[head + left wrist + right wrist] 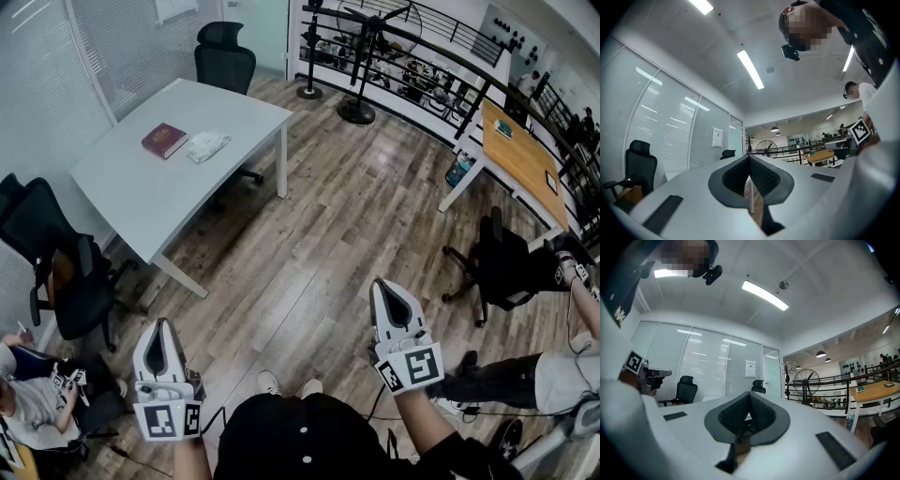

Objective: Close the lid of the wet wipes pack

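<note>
- A wooden floor [319, 244] is seen across most of the head view, with a railing along its far edge.
- A white worktop [178, 192] is set at the upper left of the head view, well apart from both grippers.
- A black office chair [225, 56] is placed at the far end of the worktop, and a second black chair [52, 253] at its near left side.
- The left gripper [165, 326] is held low at the bottom left of the head view, close to the person's body. In the left gripper view its jaws are seen brought together at the tips [749, 157], with nothing between them.
- The right gripper [382, 289] is held at the bottom right, over the floor. Its jaws are likewise pressed together [749, 394] and nothing is held.
- A dark red book [164, 140] is laid flat on the far part of the worktop.
- The wet wipes pack [207, 145] is laid just beside the book, on its right, untouched by either gripper. Whether its lid is up or down cannot be told, as the pack is shown too small.
</note>
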Motion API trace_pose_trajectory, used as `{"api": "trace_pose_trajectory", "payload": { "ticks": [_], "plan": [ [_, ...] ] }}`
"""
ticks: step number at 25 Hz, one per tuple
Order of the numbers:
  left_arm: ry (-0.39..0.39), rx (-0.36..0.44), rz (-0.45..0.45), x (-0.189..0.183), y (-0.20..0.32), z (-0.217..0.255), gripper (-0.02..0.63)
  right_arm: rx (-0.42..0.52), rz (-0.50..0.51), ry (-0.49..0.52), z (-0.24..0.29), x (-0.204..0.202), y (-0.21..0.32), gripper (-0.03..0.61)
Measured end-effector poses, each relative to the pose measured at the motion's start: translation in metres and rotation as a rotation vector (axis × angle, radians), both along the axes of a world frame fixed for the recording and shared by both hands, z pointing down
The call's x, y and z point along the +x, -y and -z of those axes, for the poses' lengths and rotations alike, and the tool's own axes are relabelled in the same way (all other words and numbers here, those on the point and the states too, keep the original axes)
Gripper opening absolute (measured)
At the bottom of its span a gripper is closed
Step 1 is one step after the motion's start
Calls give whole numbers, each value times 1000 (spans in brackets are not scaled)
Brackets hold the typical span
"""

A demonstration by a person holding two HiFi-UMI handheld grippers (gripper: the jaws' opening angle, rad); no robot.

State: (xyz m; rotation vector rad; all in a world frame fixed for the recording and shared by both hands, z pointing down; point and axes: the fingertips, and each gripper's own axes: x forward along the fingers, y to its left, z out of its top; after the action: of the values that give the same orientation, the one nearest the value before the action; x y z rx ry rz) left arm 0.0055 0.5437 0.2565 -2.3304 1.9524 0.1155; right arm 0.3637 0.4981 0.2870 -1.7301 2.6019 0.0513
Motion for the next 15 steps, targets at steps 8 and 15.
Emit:
{"api": "trace_pose_trajectory", "payload": {
  "ticks": [8, 15],
  "plan": [
    [12, 1, -6, -4, -1, 0, 15, -2, 13, -11, 1, -10, -3, 28],
    [15, 2, -5, -9, -4, -2, 15, 18, -6, 37, 4, -12, -8, 28]
  ]
}}
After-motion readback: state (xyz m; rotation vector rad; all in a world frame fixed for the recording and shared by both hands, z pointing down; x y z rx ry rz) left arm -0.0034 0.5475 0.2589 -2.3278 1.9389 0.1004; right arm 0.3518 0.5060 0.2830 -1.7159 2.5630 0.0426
